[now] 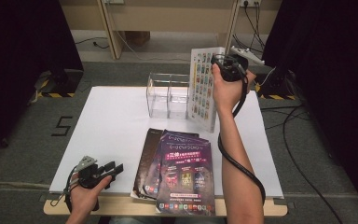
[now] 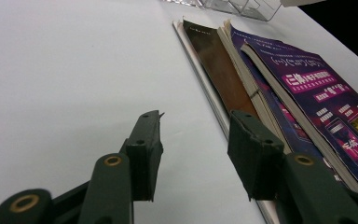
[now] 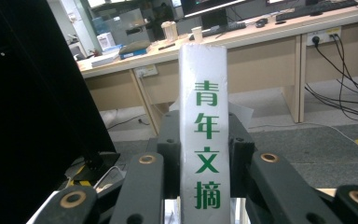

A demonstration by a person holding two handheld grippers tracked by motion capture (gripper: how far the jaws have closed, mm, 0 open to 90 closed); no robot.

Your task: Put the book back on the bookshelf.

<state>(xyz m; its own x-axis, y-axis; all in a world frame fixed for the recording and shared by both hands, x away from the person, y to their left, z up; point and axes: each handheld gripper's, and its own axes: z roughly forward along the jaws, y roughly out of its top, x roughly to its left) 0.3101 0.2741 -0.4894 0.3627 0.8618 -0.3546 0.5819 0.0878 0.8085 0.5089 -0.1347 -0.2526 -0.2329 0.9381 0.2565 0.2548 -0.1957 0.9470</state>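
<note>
— Above the far right of the tabletop (image 1: pixel 107 116), your right tongs (image 1: pixel 223 63) are clamped on the spine of a white magazine (image 1: pixel 203 88), both pads pressed against it in the right gripper view (image 3: pixel 204 135). It hangs upright, long axis running up and down, cover facing left.

— And where does it sit against the clear holder?

— Just to the right of the clear acrylic holder (image 1: pixel 168 95), which has two open-topped compartments side by side. The magazine's lower edge looks to sit beside the right-hand compartment rather than over it, so my reading is that it wants to shift left and stay vertical before it drops in. I can't tell whether it touches the holder's wall.

— What about my left hand?

— Your left tongs (image 1: pixel 109 170) rest low at the near left, jaws apart with nothing between them (image 2: pixel 196 149). They point at the fanned stack of purple magazines (image 1: pixel 179 172), just to their right, spines running away from you. That hand is nearer the stack; the right is nearer the holder.
</note>
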